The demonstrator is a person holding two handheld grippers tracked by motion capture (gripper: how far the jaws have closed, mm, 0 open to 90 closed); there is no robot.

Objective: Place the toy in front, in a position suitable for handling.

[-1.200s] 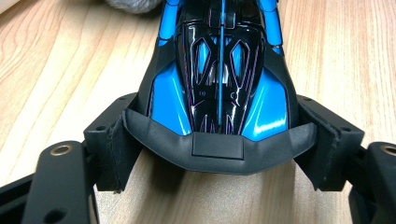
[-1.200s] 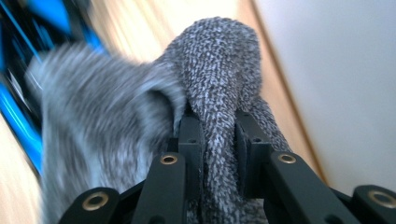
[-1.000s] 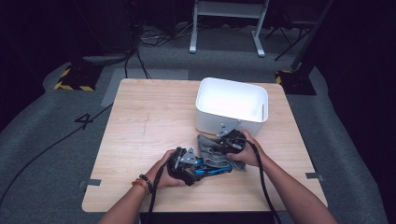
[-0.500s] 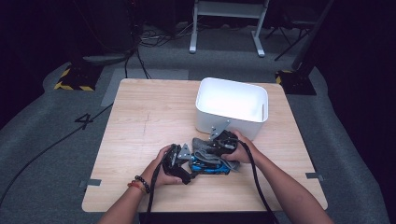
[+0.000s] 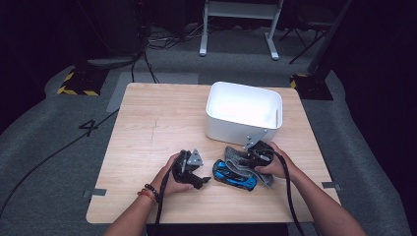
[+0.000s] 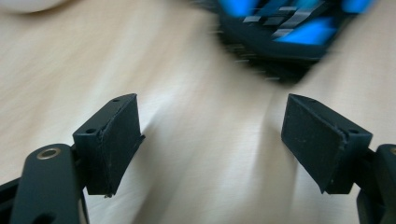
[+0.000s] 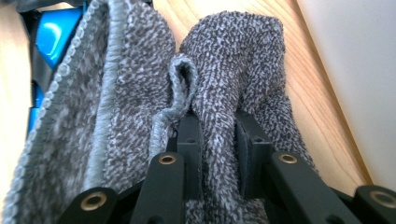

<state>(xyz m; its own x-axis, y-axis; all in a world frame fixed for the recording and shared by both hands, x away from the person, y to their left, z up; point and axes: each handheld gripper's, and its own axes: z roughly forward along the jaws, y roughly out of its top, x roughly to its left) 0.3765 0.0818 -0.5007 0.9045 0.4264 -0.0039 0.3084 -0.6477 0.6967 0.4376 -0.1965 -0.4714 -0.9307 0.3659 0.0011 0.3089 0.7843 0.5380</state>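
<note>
Cloth point(image 5: 236, 162) between toy car point(image 5: 235, 175) and bin point(image 5: 243, 129).

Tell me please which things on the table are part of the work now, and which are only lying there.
In the work:
- grey cloth, pinched by the right gripper
- blue and black object, just ahead of the open left gripper, whose jaws have just been closing with nothing between them

Lying about:
- white bin, on the table
</note>
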